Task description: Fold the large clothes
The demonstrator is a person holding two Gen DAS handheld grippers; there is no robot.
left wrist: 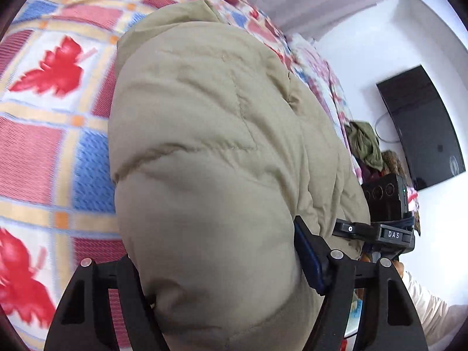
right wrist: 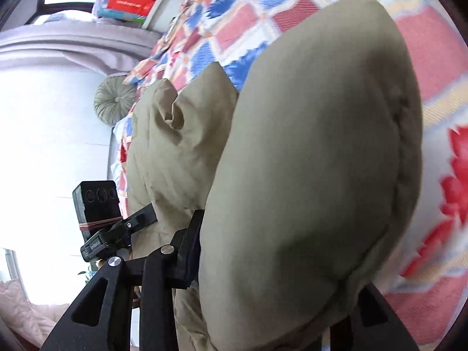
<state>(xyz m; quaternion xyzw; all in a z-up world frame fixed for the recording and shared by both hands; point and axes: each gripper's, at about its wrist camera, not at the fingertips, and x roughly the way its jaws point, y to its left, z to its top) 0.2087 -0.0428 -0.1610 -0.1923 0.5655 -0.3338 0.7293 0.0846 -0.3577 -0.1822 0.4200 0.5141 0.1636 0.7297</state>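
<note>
A large beige padded jacket [left wrist: 210, 134] fills both views, lifted over a bed with a red, blue and white patterned cover [left wrist: 49, 93]. My left gripper [left wrist: 222, 280] is shut on a thick puffy fold of the jacket, which bulges out between its black fingers [left wrist: 310, 257]. My right gripper [right wrist: 278, 263] is shut on another puffy part of the same jacket [right wrist: 316, 152]; its right finger is mostly hidden by the cloth. Each view shows the other gripper's black camera block close by: the right one in the left wrist view [left wrist: 386, 204], the left one in the right wrist view [right wrist: 98, 207].
The bed cover [right wrist: 433, 111] lies behind the jacket. A dark TV [left wrist: 424, 128] hangs on the white wall. A pile of green clothes [left wrist: 365, 143] lies at the bed's far end. A round grey cushion [right wrist: 115, 99] and a shelf with boxes [right wrist: 128, 3] show too.
</note>
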